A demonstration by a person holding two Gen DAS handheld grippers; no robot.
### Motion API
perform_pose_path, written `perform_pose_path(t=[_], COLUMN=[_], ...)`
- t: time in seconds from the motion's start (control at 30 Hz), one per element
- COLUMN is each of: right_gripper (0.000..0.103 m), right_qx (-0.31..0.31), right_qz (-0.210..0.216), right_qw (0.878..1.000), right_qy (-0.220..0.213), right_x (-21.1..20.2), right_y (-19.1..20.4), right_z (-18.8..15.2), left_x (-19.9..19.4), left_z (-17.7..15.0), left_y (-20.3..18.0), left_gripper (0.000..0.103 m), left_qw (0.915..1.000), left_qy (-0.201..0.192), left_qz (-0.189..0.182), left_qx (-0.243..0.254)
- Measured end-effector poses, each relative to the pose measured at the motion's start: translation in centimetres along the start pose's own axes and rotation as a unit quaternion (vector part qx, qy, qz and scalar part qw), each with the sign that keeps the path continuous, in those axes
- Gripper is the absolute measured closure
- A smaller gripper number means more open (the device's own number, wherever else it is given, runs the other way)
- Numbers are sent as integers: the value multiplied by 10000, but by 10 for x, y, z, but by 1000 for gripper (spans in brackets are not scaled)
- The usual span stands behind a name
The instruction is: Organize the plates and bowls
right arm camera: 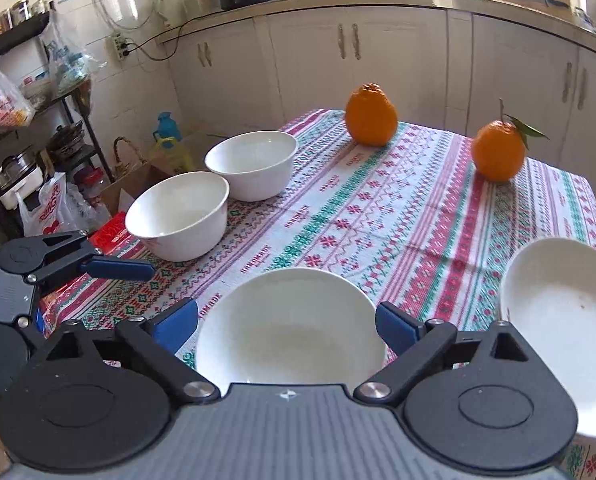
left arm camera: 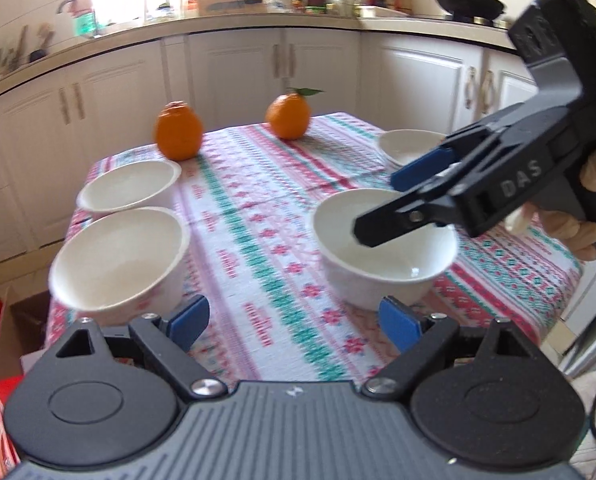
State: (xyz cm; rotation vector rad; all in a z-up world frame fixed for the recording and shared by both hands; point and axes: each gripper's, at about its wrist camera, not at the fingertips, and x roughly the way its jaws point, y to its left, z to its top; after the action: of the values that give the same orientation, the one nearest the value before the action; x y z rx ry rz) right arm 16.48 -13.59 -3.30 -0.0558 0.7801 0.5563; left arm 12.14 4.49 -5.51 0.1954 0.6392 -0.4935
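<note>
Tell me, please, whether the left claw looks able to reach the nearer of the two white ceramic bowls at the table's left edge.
Probably yes. The left claw stands open and empty, and only bare patterned tablecloth lies between it and that white ceramic bowl; the right claw is busy elsewhere.

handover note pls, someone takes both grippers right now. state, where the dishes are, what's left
Left gripper: open, empty, over the tablecloth.
Right gripper: open, its fingers either side of the near bowl, not gripping.
Two bowls side by side at the table's left edge; shallow dish at the right.
Two oranges at the far end.
Done: nothing stacked. Left: gather all four dishes.
</note>
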Motion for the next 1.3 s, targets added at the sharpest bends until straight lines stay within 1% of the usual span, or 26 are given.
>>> perform_pose_path(t=[0.07, 0.1, 0.2, 0.3, 0.47, 0.6, 0.83, 1.03, 1.2, 1.3], right_gripper=[5, 5, 5, 5, 5, 5, 6, 8, 12, 17], right_qx=[-163, -212, -229, -369, -536, -514, -676, -662, -662, -649], right_qz=[-186, -211, -158, -132, 164, 457, 709, 816, 917, 944], right_qw=[9997, 9995, 9996, 9992, 9984, 9976, 9946, 9922, 9896, 9885], right_qy=[42, 67, 93, 36, -16, 36, 355, 665, 890, 989], right_x=[2, 3, 5, 5, 13, 28, 66, 99, 123, 133], right_y=[3, 3, 3, 11, 29, 39, 57, 63, 64, 64], right_z=[4, 6, 11, 21, 41, 58, 82, 96, 102, 104], left_x=[-4, -6, -10, -11, -11, -10, -1, 8, 15, 17], left_z=[-3, -4, -8, -11, -11, -11, -10, -7, -6, -6], left_y=[9, 13, 24, 37, 51, 63, 79, 85, 87, 88], left_gripper=[11, 11, 11, 11, 11, 11, 11, 11, 11, 12], left_qw=[9998, 9995, 9983, 9967, 9937, 9920, 9919, 9939, 9956, 9962], left_qy=[-6, -16, -68, -80, -123, -172, -246, -292, -283, -292], left_qz=[176, 265, 510, 703, 1045, 1190, 1168, 996, 837, 764], left_qx=[-123, -163, -265, -399, -385, -383, -440, -385, -325, -292])
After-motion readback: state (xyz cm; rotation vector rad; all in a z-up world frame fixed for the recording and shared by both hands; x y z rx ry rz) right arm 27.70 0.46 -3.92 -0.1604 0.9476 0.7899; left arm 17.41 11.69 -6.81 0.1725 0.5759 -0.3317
